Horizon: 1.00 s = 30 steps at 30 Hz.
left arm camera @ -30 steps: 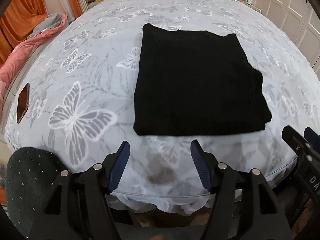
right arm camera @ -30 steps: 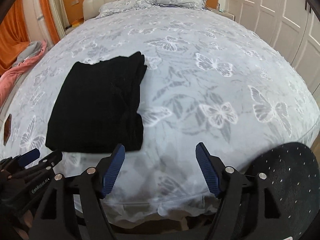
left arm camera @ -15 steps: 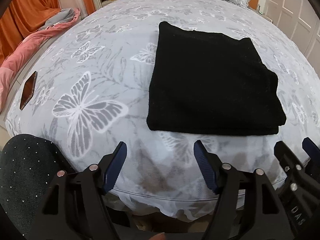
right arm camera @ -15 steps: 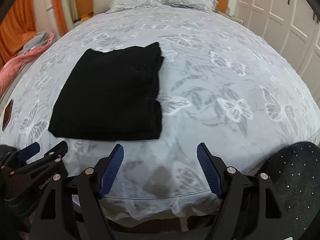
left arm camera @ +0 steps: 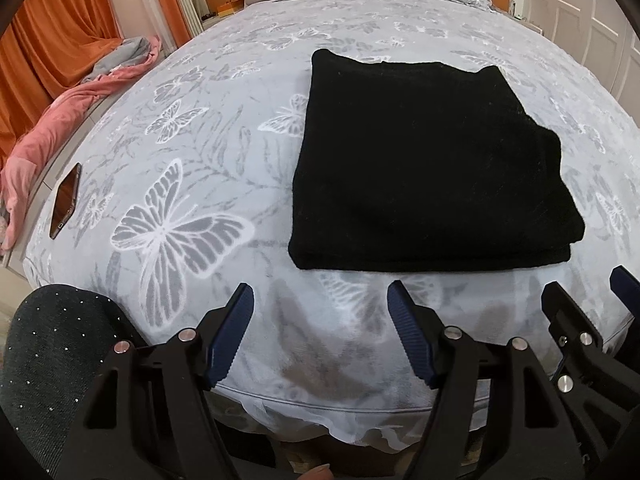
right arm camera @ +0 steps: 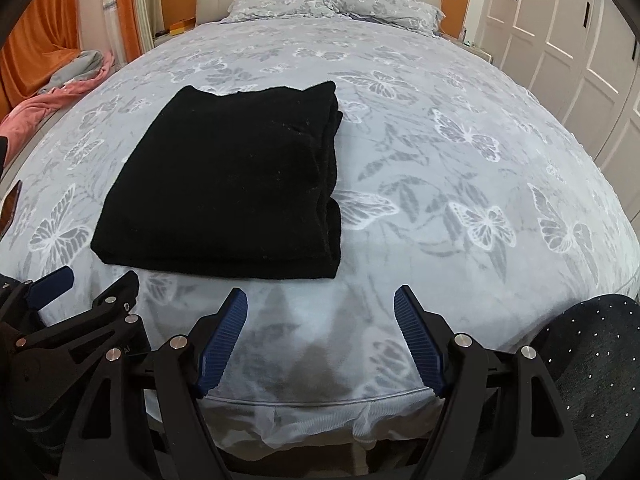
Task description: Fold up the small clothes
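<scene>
Left hand-held gripper (left arm camera: 320, 336) wide, empty, low in frame; right hand-held gripper (right arm camera: 320, 338) likewise. Black garment (left arm camera: 424, 168) lies centre frame on bed (left arm camera: 192, 128), neat layered rectangle. Folding looks finished; little left, perhaps nothing.

Right gripper (left arm camera: 618, 300) cut off at the left view's right edge, only one finger fully shown. Phone (right arm camera: 10, 202) clipped by the right view's left edge. Folded black garment (right arm camera: 228, 184): type unreadable, inner layers hidden. Pink blanket (left arm camera: 52, 132) runs out of frame.
</scene>
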Tool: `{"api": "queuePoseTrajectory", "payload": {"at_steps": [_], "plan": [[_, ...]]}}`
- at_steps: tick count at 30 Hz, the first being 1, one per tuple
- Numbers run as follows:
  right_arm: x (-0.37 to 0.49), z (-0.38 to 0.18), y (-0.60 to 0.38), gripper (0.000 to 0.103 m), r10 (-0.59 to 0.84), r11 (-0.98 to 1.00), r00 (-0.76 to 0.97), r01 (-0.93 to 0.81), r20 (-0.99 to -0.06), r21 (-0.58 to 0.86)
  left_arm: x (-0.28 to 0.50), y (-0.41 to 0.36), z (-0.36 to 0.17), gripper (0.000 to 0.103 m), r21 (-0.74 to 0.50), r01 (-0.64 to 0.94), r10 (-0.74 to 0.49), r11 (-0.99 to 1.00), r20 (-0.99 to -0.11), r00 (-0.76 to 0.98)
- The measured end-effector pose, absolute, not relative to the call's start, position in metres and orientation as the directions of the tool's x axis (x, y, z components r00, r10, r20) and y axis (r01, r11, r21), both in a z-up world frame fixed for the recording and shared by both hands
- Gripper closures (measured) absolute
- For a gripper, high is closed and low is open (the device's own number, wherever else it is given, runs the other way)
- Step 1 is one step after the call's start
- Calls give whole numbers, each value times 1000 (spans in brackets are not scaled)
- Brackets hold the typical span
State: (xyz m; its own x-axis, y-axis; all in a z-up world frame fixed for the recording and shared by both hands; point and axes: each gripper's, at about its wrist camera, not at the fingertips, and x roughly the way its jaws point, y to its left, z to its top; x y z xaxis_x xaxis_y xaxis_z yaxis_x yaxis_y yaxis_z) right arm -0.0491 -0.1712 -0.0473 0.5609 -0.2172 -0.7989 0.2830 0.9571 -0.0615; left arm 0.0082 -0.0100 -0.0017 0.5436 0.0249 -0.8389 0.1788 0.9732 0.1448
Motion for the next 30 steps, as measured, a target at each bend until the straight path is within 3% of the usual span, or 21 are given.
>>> {"api": "queuePoseTrajectory", "payload": {"at_steps": [30], "plan": [[-45,-56,-168,29,-228,954,526,290,-819,-79,6,-13,-3,36,175,162,56,971,-827,560]]}}
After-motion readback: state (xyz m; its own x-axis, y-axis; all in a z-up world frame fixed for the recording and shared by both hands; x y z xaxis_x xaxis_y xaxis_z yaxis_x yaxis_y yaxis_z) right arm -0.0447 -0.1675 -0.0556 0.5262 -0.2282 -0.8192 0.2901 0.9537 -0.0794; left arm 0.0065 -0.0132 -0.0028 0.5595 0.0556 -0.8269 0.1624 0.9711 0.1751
